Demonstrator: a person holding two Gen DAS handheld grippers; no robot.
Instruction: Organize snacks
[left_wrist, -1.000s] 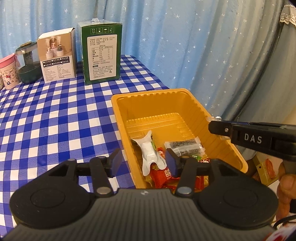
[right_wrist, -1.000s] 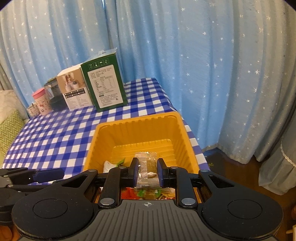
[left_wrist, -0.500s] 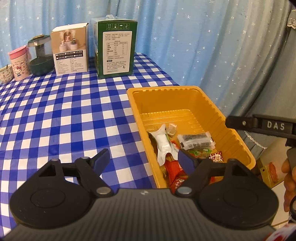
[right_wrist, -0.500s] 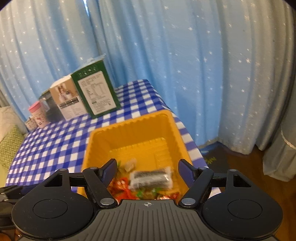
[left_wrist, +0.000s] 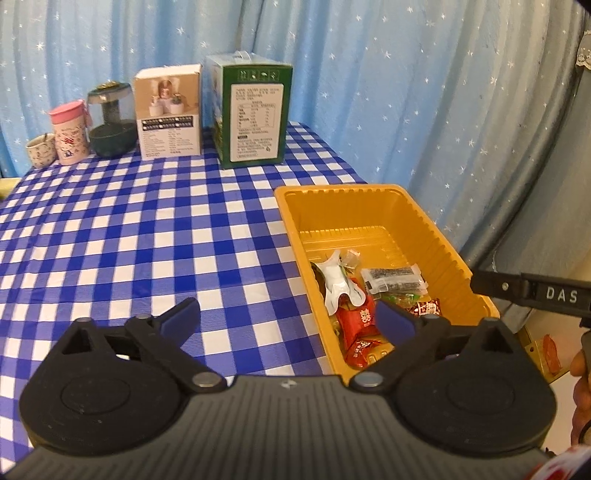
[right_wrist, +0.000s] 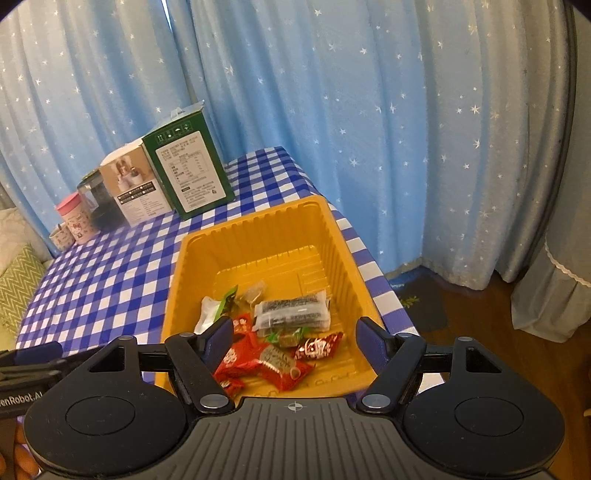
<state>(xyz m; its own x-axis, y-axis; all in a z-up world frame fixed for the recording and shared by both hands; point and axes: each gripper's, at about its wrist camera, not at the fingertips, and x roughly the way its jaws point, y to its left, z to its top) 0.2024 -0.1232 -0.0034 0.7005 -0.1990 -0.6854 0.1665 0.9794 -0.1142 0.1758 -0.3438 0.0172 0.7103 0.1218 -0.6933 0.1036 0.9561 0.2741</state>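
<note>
Left gripper: jaws spread wide and opening further, nothing between the pads; one finger hangs over the checked cloth, the other over the near corner of the tray. Right gripper: jaws spread, nothing pinched; they hang above the near end of the tray, clear of the snacks.

Snacks lie loose in the yellow tray, all gathered toward its near half. Seen there: a clear packet with dark contents, red wrapped sweets, a white packet, and a small green-wrapped piece. The far half of the tray floor is bare.

The tray sits at the table's right edge on the blue-and-white checked cloth. Along the far edge of the table, well apart from the tray: a green box, a white box beside it, a dark jar, a pink cup, and a small patterned cup. Blue starred curtain behind.
</note>
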